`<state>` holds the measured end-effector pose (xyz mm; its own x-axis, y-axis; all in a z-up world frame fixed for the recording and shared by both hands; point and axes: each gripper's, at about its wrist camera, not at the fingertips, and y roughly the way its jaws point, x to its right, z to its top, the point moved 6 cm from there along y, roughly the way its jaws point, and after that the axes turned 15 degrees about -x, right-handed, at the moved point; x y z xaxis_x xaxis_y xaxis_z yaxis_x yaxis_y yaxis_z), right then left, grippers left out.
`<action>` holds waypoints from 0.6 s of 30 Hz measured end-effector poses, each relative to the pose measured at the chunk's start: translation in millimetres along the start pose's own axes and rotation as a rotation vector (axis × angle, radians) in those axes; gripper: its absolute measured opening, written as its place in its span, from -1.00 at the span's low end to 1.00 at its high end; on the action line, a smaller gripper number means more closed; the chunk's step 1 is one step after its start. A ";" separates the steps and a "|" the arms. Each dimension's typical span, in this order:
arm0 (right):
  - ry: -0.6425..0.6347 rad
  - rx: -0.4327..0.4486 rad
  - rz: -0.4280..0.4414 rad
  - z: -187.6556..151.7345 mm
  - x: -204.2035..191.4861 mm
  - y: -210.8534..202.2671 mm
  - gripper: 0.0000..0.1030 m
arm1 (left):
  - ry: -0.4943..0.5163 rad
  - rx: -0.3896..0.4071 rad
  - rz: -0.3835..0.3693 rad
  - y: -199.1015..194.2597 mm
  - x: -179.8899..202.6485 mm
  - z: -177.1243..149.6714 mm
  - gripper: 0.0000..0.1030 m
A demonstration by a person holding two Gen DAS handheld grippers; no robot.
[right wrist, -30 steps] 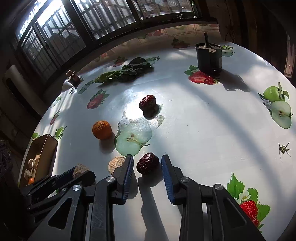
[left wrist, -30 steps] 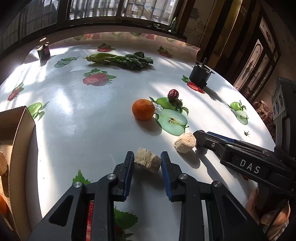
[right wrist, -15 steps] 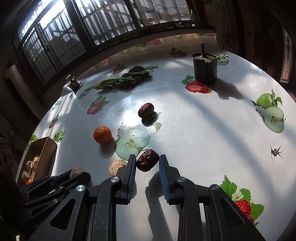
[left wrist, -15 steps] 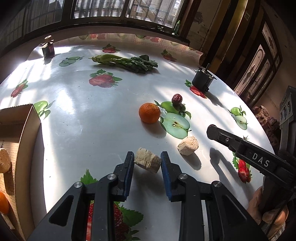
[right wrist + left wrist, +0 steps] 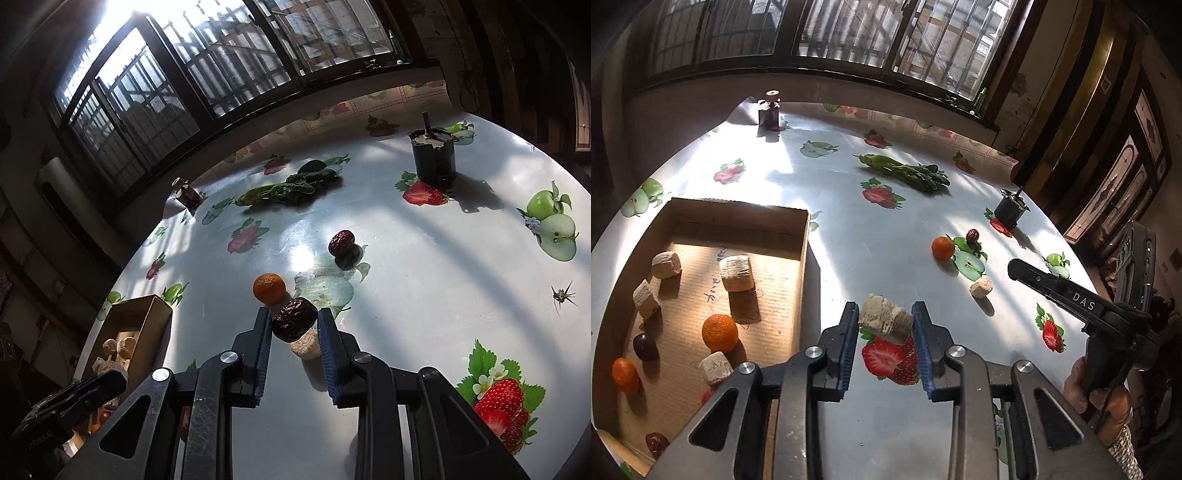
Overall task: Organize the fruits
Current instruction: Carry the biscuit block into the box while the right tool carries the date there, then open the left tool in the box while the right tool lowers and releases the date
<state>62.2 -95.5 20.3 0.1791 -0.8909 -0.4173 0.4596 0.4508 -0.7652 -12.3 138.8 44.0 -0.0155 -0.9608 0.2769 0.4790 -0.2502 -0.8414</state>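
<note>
My left gripper (image 5: 885,321) is shut on a beige crumbly block (image 5: 885,324) and holds it above the table, just right of the cardboard box (image 5: 803,254). The box holds several beige blocks, oranges (image 5: 719,332) and dark dates. My right gripper (image 5: 293,324) is shut on a dark red date (image 5: 294,319), lifted above the table. On the table lie an orange (image 5: 269,288), a second date (image 5: 341,242) and a beige block (image 5: 306,345); the three also show in the left wrist view, with the orange (image 5: 942,247) there.
A bunch of leafy greens (image 5: 905,173) lies at the far side. A black cup (image 5: 434,157) stands at the far right and a small dark bottle (image 5: 770,112) at the far left edge. The right gripper's body (image 5: 1078,299) reaches in from the right.
Both grippers have closed on their items and lifted them off the table. The left one has swung left towards the cardboard box, which is now in full view.
</note>
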 end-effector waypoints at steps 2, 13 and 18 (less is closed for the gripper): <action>-0.044 -0.009 0.033 -9.0 -27.6 -4.8 -0.48 | -0.055 0.013 0.061 -17.5 -36.9 -9.2 -0.45; -0.301 -0.164 0.135 -75.3 -179.2 33.5 -0.47 | -0.252 -0.015 0.234 -39.5 -167.0 -54.6 -0.45; -0.384 -0.232 0.121 -101.7 -218.8 63.6 -0.46 | -0.253 -0.033 0.217 -29.1 -175.2 -53.8 -0.45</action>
<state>-36.3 133.7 13.0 0.5489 -0.7673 -0.3316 0.2169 0.5139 -0.8300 -70.7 308.0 -5.0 0.3045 -0.9329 0.1925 0.4186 -0.0505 -0.9067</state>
